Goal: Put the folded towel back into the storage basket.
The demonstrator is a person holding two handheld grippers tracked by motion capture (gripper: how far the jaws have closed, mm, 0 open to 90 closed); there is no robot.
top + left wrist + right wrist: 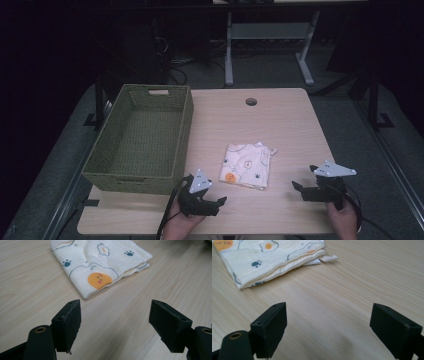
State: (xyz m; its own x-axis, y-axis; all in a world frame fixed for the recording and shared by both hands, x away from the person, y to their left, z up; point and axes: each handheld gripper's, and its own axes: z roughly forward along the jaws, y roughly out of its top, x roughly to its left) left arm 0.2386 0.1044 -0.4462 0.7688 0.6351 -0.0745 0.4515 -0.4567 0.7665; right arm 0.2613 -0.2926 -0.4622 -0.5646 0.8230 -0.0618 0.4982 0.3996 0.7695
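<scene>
Both claws idle on my side of the table. Left gripper jaws spread wide, nothing between them; right gripper same, spread and empty.

Folded cloth lies flat on the wood between the two, nearer the front edge, just right of the basket. It's cream with paw prints and an orange blob in the left gripper view. Right gripper view shows stacked layers along the near edge and a small tag sticking out.

Risks as I see them:
- A pinch on the top layer only would make the fold open on lift. The layers are loose at that edge.
- A low approach could push the cloth across the table instead of getting under it, since the wood looks slick.
- A trailing corner could catch the rim on the way into the basket.

Green woven basket at left: empty, open top, handle cutouts in the end walls.
</scene>
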